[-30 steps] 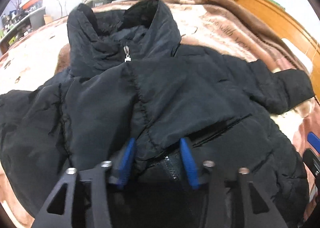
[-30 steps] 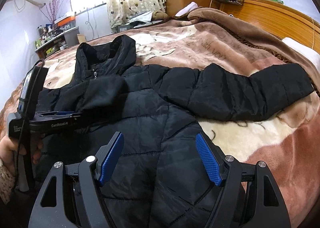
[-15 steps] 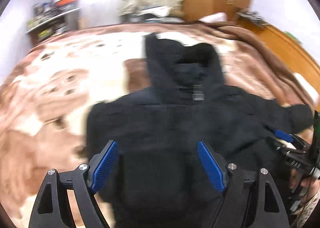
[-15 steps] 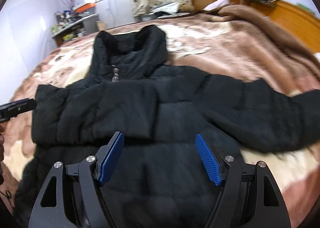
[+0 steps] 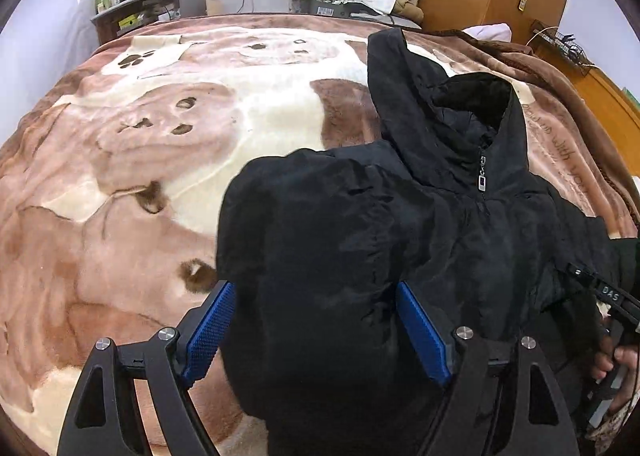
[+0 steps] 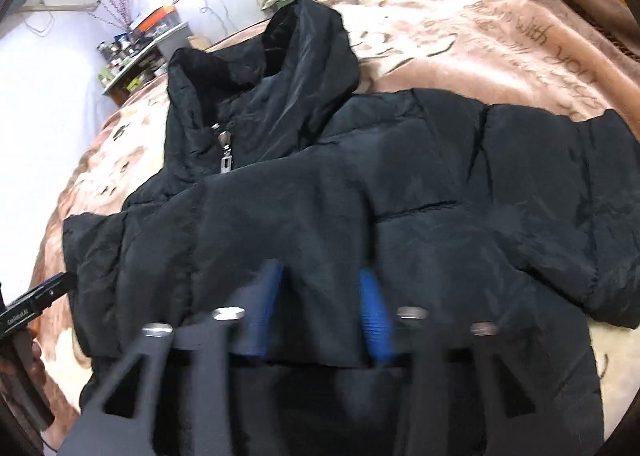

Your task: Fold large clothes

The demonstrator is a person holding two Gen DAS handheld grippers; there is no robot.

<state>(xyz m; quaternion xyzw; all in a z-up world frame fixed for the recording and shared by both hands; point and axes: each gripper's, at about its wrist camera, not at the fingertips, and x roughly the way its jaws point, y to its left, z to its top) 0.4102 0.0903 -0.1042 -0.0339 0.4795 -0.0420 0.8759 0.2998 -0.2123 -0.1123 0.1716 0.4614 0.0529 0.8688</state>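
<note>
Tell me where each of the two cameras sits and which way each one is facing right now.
Left wrist view: sits on the left gripper, looks along its open jaws over the black jacket toward the shelf and curtains; the right hand shows at the right edge.
Right wrist view: sits on the right gripper, low over the jacket, facing its hood; its jaws are blurred and narrowed around a fabric fold; the left gripper's tip pokes in at the left.
Both show the jacket, its zipper pull and the brown blanket.
</note>
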